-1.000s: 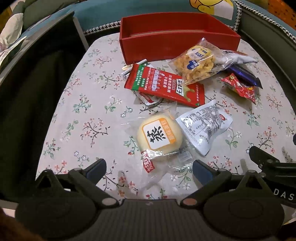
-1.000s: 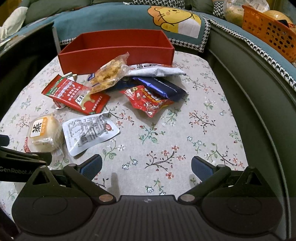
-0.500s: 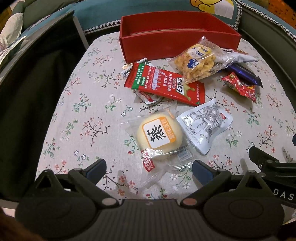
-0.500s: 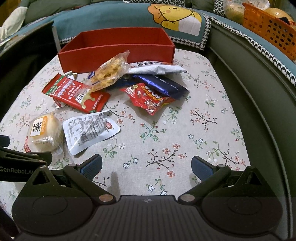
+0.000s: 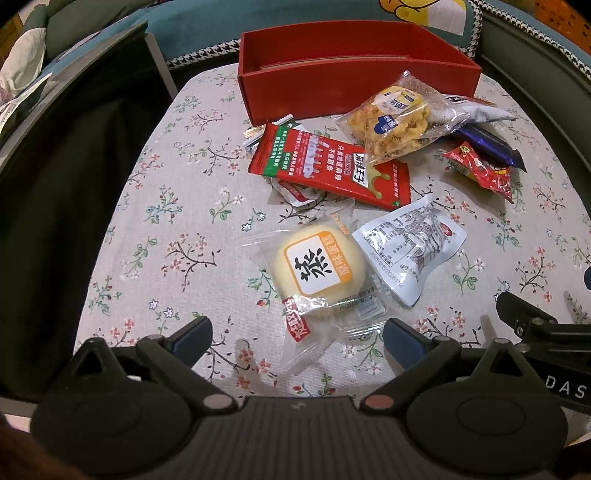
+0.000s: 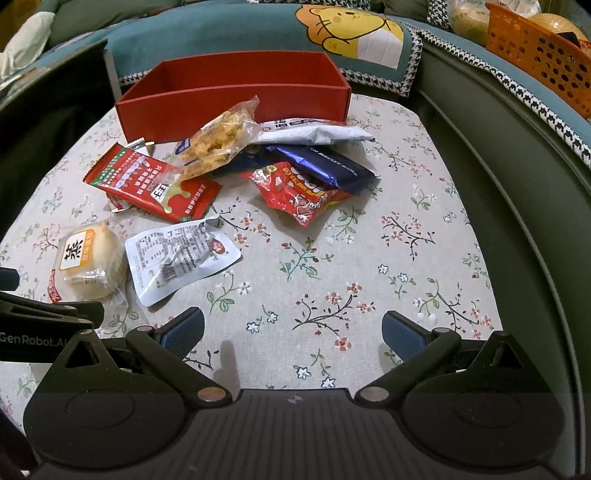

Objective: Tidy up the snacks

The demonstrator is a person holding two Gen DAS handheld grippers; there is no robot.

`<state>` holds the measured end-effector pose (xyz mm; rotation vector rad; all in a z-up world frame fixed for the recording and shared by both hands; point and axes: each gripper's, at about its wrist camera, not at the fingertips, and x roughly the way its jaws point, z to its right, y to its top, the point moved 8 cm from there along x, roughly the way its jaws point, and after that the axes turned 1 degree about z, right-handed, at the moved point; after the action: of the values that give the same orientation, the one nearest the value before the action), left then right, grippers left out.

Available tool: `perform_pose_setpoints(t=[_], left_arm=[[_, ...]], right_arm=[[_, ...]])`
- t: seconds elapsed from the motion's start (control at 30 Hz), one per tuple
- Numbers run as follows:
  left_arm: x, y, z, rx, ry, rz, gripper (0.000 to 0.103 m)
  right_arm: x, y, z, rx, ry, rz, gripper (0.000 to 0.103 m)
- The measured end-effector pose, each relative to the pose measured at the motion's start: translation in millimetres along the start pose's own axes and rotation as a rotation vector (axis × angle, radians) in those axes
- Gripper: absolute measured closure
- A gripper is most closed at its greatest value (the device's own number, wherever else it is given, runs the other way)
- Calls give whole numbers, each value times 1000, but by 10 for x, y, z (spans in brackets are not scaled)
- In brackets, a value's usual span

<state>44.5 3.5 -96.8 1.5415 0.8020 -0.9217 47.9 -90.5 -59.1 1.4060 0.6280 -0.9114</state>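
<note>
An empty red box (image 5: pixel 354 70) (image 6: pixel 236 99) stands at the back of a floral table. Loose snacks lie in front of it: a wrapped round bun (image 5: pixel 317 273) (image 6: pixel 88 262), a white pouch (image 5: pixel 410 247) (image 6: pixel 177 258), a long red packet (image 5: pixel 328 166) (image 6: pixel 151 184), a clear bag of yellow crisps (image 5: pixel 399 118) (image 6: pixel 218 140), a small red bag (image 6: pixel 299 192), a dark blue biscuit pack (image 6: pixel 325 166) and a white packet (image 6: pixel 314 133). My left gripper (image 5: pixel 297 336) is open, just short of the bun. My right gripper (image 6: pixel 291 328) is open over bare cloth.
The table (image 6: pixel 406 229) has a rounded edge, with a dark drop on the left (image 5: pixel 55 184) and a green sofa arm on the right (image 6: pixel 517 166). An orange basket (image 6: pixel 535 48) sits at the far right. A lion cushion (image 6: pixel 354 33) lies behind the box.
Both grippers have edged slightly forward toward the snacks and stay open. Nothing on the table has moved.
</note>
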Motion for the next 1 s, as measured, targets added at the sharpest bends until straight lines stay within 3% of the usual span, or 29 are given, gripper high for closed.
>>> perform_pose_setpoints(t=[1.0], left_arm=[[13,11,-52,-3,-5,-18,0]], right_arm=[[36,-24,-87,-24,17,-17,0]])
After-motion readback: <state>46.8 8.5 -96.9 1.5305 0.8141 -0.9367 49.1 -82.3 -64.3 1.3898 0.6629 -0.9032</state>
